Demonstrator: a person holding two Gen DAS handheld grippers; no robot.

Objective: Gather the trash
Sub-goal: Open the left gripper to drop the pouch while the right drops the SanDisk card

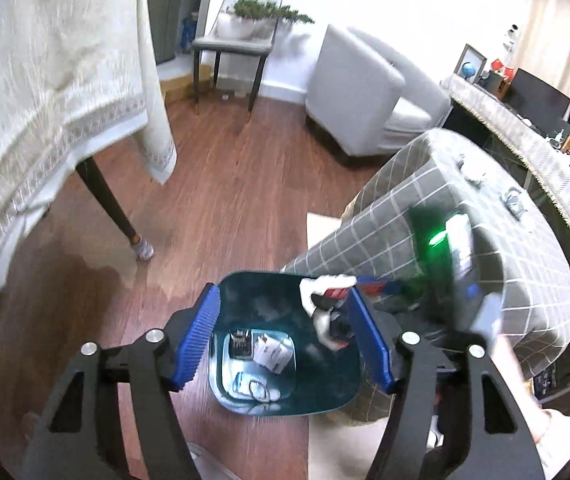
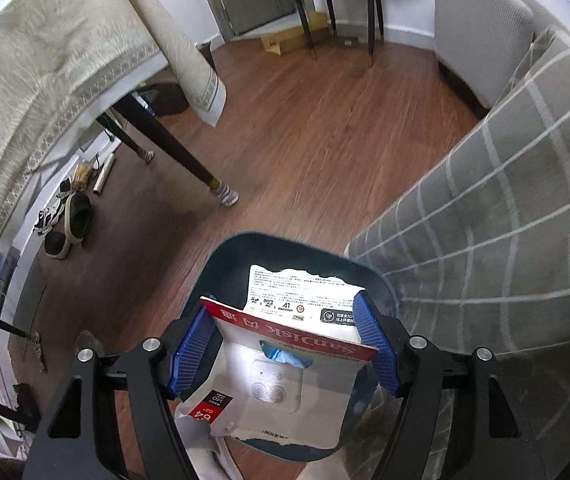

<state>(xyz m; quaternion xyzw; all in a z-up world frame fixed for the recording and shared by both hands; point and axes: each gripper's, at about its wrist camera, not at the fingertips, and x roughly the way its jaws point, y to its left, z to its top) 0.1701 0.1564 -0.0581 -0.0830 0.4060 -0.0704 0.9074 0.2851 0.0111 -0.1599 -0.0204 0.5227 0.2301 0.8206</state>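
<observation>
A dark teal trash bin point(image 1: 317, 376) stands on the wood floor beside a grey checked sofa. Inside it lie a white paper packet point(image 1: 272, 354) and other small scraps. My left gripper point(image 1: 285, 332) is open and empty right above the bin's mouth. A torn red-and-white SanDisk card package point(image 2: 285, 364) sits between the blue pads of my right gripper point(image 2: 283, 340), over the bin point(image 2: 225, 268). The jaws stand wide; the package spans them and seems to touch both pads. In the left wrist view the right gripper with the package point(image 1: 337, 308) blurs in at the bin's right rim.
A table with a cream cloth point(image 1: 45, 92) and a dark leg point(image 1: 109, 204) stands left. The grey checked sofa point(image 2: 497, 216) is on the right. Shoes point(image 2: 73, 220) lie under the table. A grey chair point(image 1: 233, 52) and a white armchair point(image 1: 365, 92) stand farther off.
</observation>
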